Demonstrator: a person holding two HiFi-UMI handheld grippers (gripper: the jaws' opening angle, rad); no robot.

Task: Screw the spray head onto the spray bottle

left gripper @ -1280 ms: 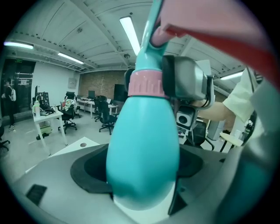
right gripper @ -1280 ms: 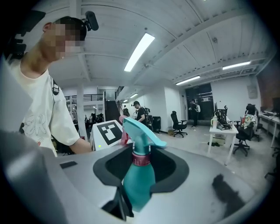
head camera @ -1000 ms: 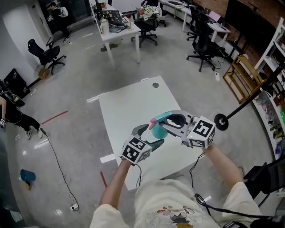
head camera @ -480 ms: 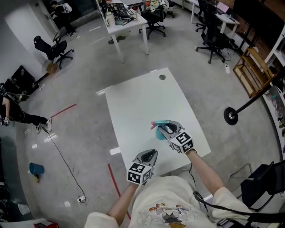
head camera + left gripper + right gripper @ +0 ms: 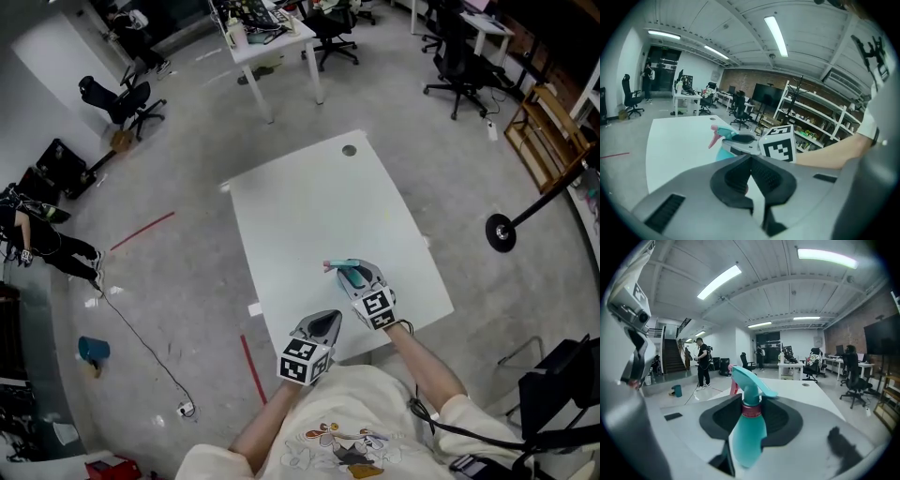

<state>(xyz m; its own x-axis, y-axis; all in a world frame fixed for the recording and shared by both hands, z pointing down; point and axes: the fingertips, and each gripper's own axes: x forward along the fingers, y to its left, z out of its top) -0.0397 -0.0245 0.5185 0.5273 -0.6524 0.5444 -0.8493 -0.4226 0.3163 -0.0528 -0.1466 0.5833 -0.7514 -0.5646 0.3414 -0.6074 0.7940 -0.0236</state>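
White table point(image 5: 319, 216) on grey floor point(image 5: 187, 159), black chairs point(image 5: 117, 97).

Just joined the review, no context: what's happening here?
A person works with a gripper in each hand at a white table. The right gripper holds a teal spray bottle upright around its neck, the spray head already seated on top. The left gripper is clear of the bottle, near the table's front edge; its fingers have just closed with nothing between them.

- Left hand-held gripper point(image 5: 751, 159): jaws have just closed fully together, nothing between them.
- Beyond it: right hand-held gripper point(image 5: 740, 139) holds teal spray bottle point(image 5: 723, 136), pink trigger, above white worktop point(image 5: 670, 140).
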